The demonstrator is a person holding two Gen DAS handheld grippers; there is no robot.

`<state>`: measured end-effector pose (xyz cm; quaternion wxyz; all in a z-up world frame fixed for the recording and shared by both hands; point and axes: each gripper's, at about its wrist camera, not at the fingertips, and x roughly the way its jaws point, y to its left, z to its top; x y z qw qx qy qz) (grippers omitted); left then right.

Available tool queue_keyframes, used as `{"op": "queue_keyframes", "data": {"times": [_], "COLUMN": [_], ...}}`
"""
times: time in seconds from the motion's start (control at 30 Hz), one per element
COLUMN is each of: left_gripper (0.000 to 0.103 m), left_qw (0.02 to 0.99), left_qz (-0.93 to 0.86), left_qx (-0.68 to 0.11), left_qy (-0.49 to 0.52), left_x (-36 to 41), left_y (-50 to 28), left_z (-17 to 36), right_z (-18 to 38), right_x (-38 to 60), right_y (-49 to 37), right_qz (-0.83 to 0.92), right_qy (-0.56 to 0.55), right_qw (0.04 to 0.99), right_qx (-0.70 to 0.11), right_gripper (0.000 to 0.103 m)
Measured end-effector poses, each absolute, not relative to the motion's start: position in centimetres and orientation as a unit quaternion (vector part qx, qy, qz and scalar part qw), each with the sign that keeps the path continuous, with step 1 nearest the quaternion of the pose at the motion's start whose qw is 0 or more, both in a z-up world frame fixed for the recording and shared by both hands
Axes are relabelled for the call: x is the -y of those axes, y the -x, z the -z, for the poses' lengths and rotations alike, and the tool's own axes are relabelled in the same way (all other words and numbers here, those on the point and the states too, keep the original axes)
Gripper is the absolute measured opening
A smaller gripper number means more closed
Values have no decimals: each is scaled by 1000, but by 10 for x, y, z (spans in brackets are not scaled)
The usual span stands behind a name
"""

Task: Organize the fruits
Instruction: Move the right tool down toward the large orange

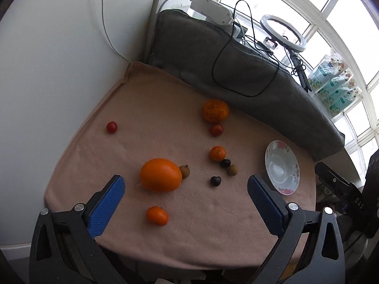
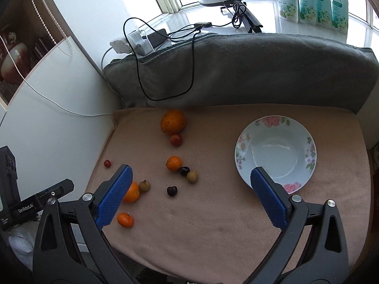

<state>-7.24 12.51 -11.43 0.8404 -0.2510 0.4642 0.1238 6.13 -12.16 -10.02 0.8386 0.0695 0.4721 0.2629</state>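
Fruits loose on pink cloth (image 2: 213, 224), all left of plate (image 2: 310, 151); none on it. Big orange (image 1: 160, 174) w/ small brown fruit (image 1: 184, 171) touching. Left gripper (image 1: 186, 187) wide open, holds nothing. Right gripper (image 2: 190, 179) same, one pad (image 2: 267, 196) over plate rim.
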Motion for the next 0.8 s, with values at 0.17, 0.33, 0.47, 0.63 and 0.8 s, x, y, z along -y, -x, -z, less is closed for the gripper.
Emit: {"op": "queue_keyframes", "data": {"times": [0.17, 0.33, 0.47, 0.63, 0.8], "left_gripper": [100, 91, 83, 80, 76], "left_qw": [826, 807, 795, 775, 763], "left_qz": [-127, -110, -87, -68, -57], "left_qx": [-473, -482, -492, -499, -500], "left_qy": [281, 324, 346, 382, 406], "left_x": [-141, -158, -164, -170, -173], "left_y": [80, 84, 82, 81, 79], "left_z": [137, 163, 184, 209, 227], "right_z": [123, 152, 173, 190, 203], "right_x": [92, 61, 38, 4, -26], "right_y": [-67, -71, -72, -72, -76], "right_qz": [-298, -328, -350, -380, -409], "right_qy": [-68, -83, -94, -75, -60], "right_qw": [813, 774, 742, 715, 692], "right_qx": [-496, -536, -564, -582, -592], "right_gripper": [98, 95, 88, 87, 84]}}
